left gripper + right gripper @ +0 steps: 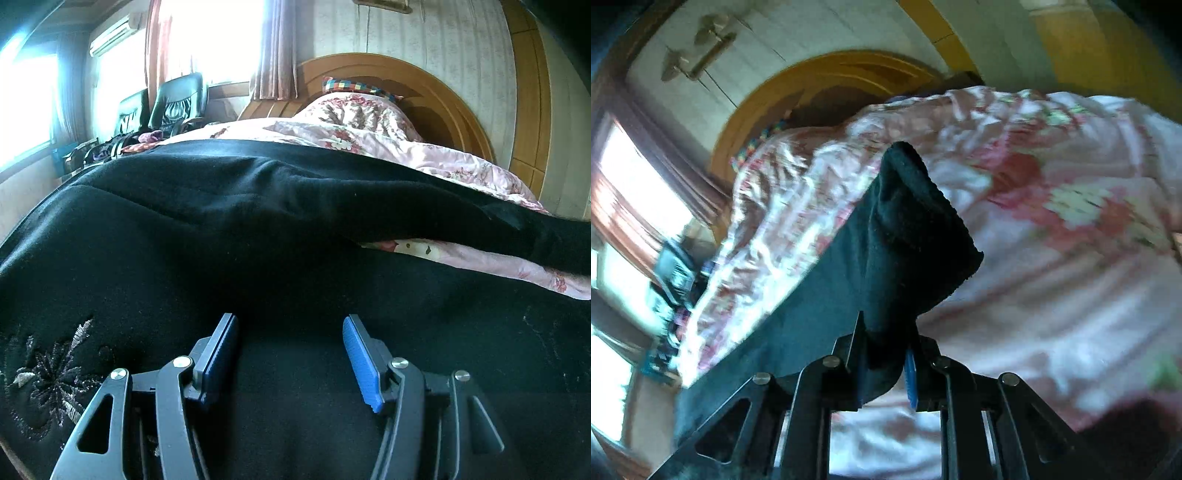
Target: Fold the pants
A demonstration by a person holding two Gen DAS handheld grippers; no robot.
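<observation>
Black fleecy pants spread on the bed's pink floral quilt, under and ahead of the left tongs, released. Right tongs clenched on a bunched ribbed cuff, lifted above the quilt.

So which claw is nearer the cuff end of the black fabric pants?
Right. The right claw is clamped on the black fabric pants by the cuff; the left claw hovers open over their embroidered upper part.
</observation>
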